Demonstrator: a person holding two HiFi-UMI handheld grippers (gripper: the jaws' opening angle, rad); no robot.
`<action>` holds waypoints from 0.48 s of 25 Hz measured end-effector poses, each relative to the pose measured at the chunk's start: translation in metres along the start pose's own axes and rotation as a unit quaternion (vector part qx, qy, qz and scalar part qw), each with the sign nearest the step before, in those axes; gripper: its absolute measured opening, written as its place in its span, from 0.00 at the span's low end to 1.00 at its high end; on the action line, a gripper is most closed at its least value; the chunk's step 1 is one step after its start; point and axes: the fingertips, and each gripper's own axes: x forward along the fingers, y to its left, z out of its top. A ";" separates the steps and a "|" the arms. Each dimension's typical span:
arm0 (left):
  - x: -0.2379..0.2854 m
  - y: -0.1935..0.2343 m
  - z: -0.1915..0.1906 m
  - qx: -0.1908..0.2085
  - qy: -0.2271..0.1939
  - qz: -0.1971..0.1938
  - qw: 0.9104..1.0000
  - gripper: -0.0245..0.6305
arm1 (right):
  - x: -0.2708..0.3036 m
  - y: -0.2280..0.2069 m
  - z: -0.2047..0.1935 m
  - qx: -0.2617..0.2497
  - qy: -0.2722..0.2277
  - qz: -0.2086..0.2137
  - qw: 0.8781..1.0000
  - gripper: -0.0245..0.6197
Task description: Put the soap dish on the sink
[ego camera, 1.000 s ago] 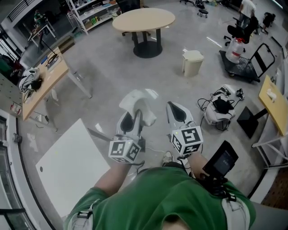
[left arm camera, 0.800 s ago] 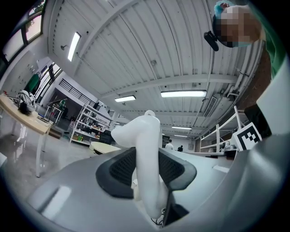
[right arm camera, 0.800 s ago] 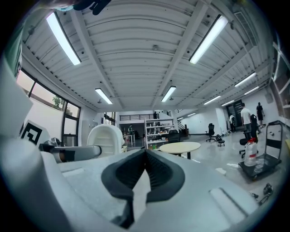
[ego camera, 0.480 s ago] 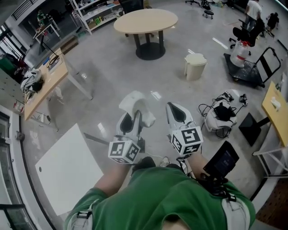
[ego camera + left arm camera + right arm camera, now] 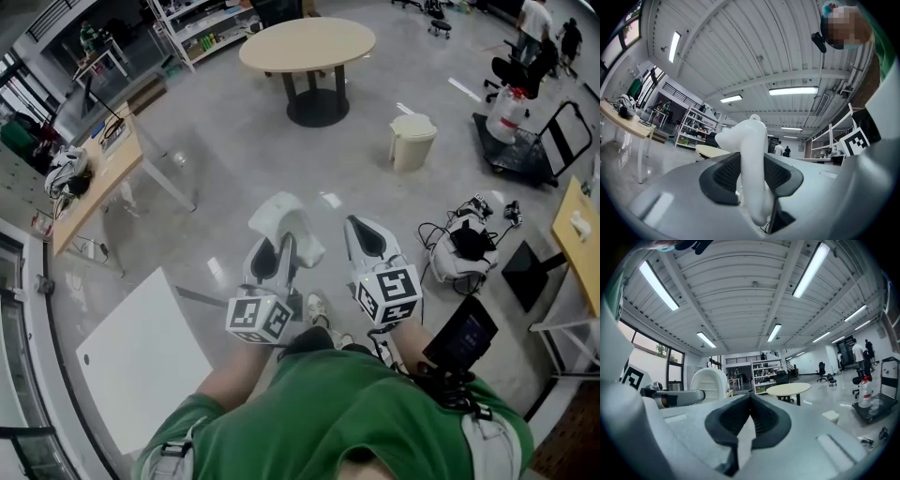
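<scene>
The left hand-held gripper [image 5: 278, 246] is squeezing the white soap dish [image 5: 286, 220] between its two black pads; the dish is up in the air over the grey floor [image 5: 216, 169], in front of the person in the green shirt [image 5: 347, 403]; it stands on its thin edge, not flat; it sticks out past the jaws, away from the person and a bit up, and that looks like its long way, but it is hard to be sure; its wide ribbed face looks toward the right hand-held gripper [image 5: 364, 230]; that one is just beside it, closed with nothing in it; a round table [image 5: 307, 44] stands far ahead.
</scene>
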 end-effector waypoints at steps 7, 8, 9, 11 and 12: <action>0.053 0.019 -0.005 -0.020 -0.005 -0.018 1.000 0.26 | 0.042 -0.022 0.005 -0.011 0.005 -0.013 1.000 0.04; 0.060 0.023 -0.005 -0.023 -0.006 -0.020 1.000 0.26 | 0.049 -0.026 0.006 -0.012 0.005 -0.016 1.000 0.04; 0.068 0.026 -0.006 -0.026 -0.006 -0.022 0.999 0.26 | 0.056 -0.029 0.006 -0.012 0.006 -0.018 1.000 0.04; 0.086 0.034 -0.007 -0.030 -0.005 -0.027 0.999 0.26 | 0.072 -0.037 0.007 -0.014 0.009 -0.022 1.000 0.04; 0.095 0.038 -0.007 -0.031 -0.005 -0.029 0.999 0.26 | 0.080 -0.041 0.008 -0.016 0.011 -0.023 1.000 0.04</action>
